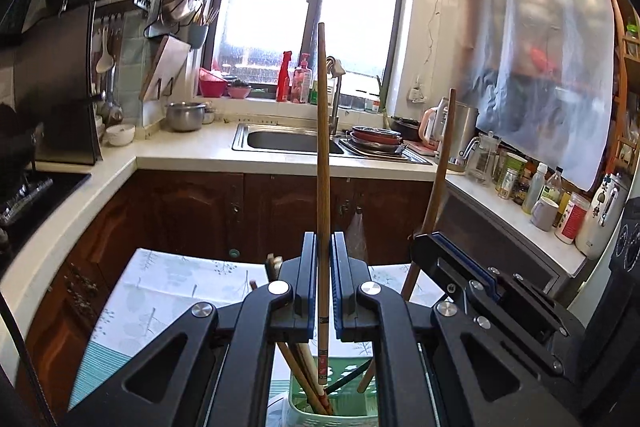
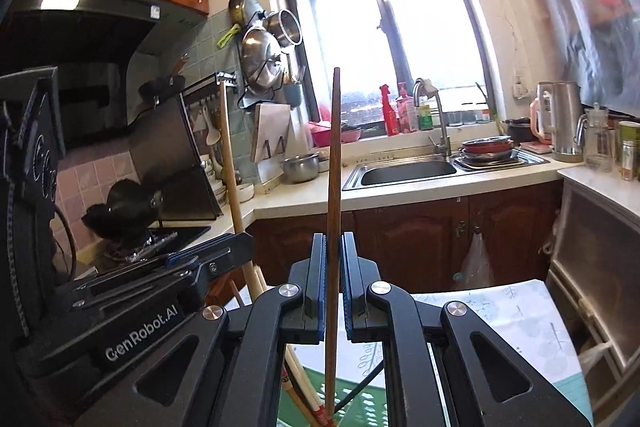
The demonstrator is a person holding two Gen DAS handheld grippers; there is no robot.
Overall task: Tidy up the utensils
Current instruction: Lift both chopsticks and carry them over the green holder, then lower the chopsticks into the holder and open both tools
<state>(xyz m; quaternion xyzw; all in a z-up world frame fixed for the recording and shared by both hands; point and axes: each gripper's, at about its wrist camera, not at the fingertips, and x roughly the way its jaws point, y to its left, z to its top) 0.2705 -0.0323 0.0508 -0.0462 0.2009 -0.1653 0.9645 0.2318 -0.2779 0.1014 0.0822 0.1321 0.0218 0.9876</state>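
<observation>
We held two chopsticks upright above the green basket (image 1: 344, 399) in a kitchen: the left gripper (image 1: 323, 291) clamped on a light chopstick (image 1: 322, 147), the right gripper (image 2: 332, 291) clamped on a dark chopstick (image 2: 333, 179). More sticks stood in the basket below. We judged the sorting under way; next, each stick needed its proper place.

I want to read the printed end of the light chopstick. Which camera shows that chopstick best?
The left wrist view: the light chopstick stands full length, clamped in the left gripper, its printed lower end showing above the green basket. In the right wrist view it shows only as a pale stick at the left, its lower end hidden.
</observation>
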